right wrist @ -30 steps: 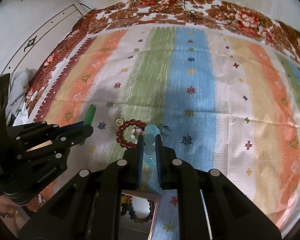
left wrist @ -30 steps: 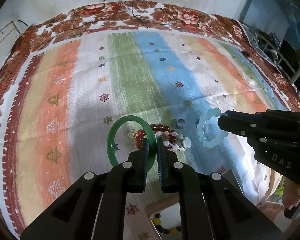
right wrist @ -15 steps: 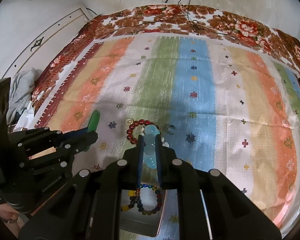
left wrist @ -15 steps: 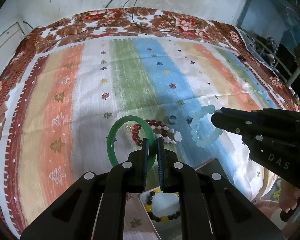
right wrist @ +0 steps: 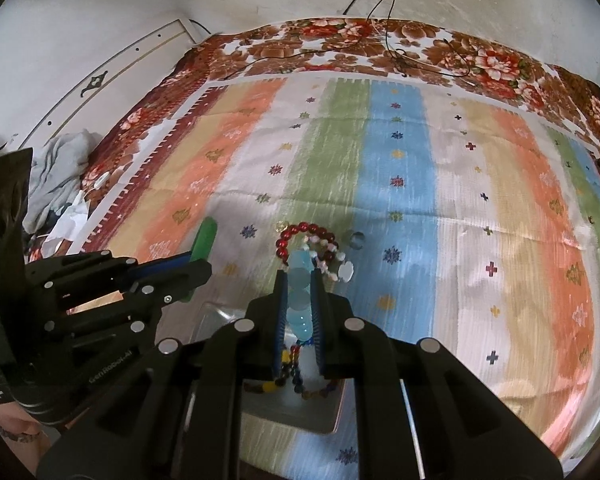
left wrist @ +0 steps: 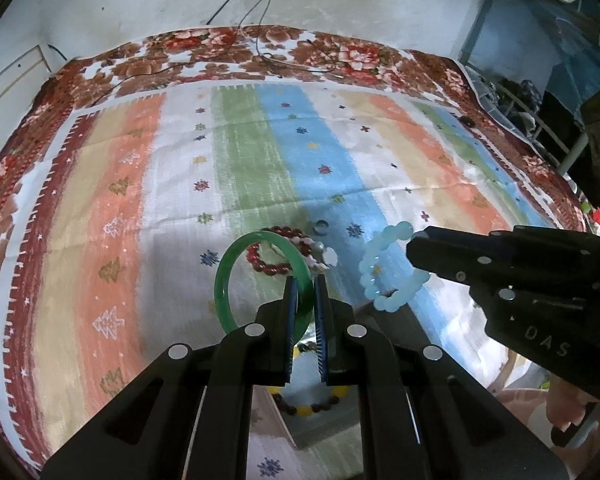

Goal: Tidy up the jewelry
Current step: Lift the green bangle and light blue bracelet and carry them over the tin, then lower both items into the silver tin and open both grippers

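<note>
On the left, the left tool [left wrist: 305,300] is clenched on the lower right arc of a green bangle [left wrist: 236,276], holding it upright and clear of the striped bedspread [left wrist: 148,208]; gripping the rim edge-on probably keeps the rigid ring from twisting as it travels. Behind it, lying on the bed, a red bead bracelet [right wrist: 300,234] sits tangled with a pale flower-bead strand [right wrist: 342,266], and a small silver ring [right wrist: 355,240] rests just beside them; these look like the pieces not yet sorted. Below both tools lies a shallow tray [right wrist: 332,420] holding a multicoloured bead bracelet [right wrist: 296,376], likely the collecting place. On the right, the right tool [right wrist: 300,300] grasps a light-blue bead bracelet [left wrist: 380,268], its loop hanging free above the tray's edge, seemingly poised for dropping in.
</note>
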